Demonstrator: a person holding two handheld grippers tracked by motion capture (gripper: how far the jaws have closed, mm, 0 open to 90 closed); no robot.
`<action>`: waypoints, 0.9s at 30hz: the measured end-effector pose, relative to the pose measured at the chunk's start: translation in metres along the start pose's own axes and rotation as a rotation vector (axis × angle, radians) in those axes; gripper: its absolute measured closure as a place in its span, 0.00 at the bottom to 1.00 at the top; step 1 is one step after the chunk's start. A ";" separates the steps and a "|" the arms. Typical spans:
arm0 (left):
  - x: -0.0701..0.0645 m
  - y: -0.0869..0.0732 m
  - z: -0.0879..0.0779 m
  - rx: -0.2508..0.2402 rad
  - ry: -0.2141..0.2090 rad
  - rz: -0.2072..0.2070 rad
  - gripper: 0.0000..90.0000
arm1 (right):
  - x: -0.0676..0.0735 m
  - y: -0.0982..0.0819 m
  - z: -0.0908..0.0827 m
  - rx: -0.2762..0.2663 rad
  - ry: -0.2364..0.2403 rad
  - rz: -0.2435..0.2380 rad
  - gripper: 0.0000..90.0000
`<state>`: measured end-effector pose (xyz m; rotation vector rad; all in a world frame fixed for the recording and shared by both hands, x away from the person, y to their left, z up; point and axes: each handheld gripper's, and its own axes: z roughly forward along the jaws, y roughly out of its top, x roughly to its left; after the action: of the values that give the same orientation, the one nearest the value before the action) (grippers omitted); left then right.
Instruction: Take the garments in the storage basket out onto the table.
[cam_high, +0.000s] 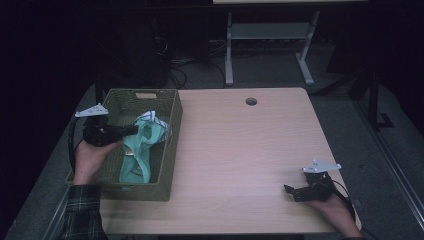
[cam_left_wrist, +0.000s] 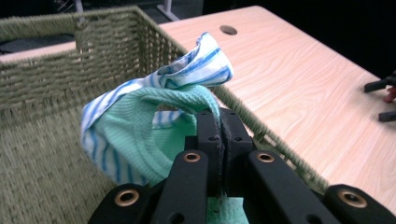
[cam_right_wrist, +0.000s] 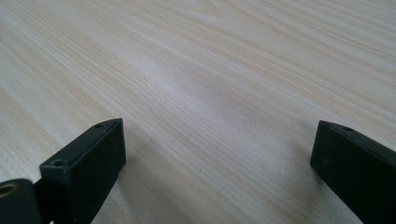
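Note:
A green woven basket (cam_high: 167, 150) stands on the left part of the table. Over it my left gripper (cam_high: 136, 129) is shut on a mint-green cloth (cam_high: 136, 157), whose long end hangs down into the basket. A blue-and-white striped cloth (cam_high: 156, 120) is bunched up with it near the basket's right rim. In the left gripper view the jaws pinch the mint cloth (cam_left_wrist: 140, 135) together, with the striped cloth (cam_left_wrist: 205, 67) folded over the top. My right gripper (cam_high: 291, 191) rests open low over the table at the near right, and the right gripper view has bare wood between its jaws.
The wooden table (cam_high: 245, 150) has a round cable hole (cam_high: 251, 101) near its far edge. Behind the table stand the legs of a white desk (cam_high: 229, 55) with cables on the dark floor. The basket's far wall (cam_left_wrist: 56, 65) rises close ahead of the left gripper.

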<state>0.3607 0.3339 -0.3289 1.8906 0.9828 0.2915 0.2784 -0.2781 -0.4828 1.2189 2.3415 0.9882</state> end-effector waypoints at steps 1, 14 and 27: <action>-0.001 0.003 -0.001 -0.003 0.000 0.002 0.98 | 0.000 0.000 0.000 0.000 0.000 0.000 0.03; -0.016 0.036 -0.013 -0.055 -0.025 0.034 0.98 | 0.000 0.000 0.000 0.000 0.000 -0.001 0.03; -0.043 0.066 -0.014 -0.097 -0.088 0.091 0.98 | 0.000 0.000 0.000 0.000 0.000 0.000 0.03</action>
<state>0.3583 0.2961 -0.2584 1.8461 0.8115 0.3016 0.2785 -0.2781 -0.4828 1.2185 2.3415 0.9886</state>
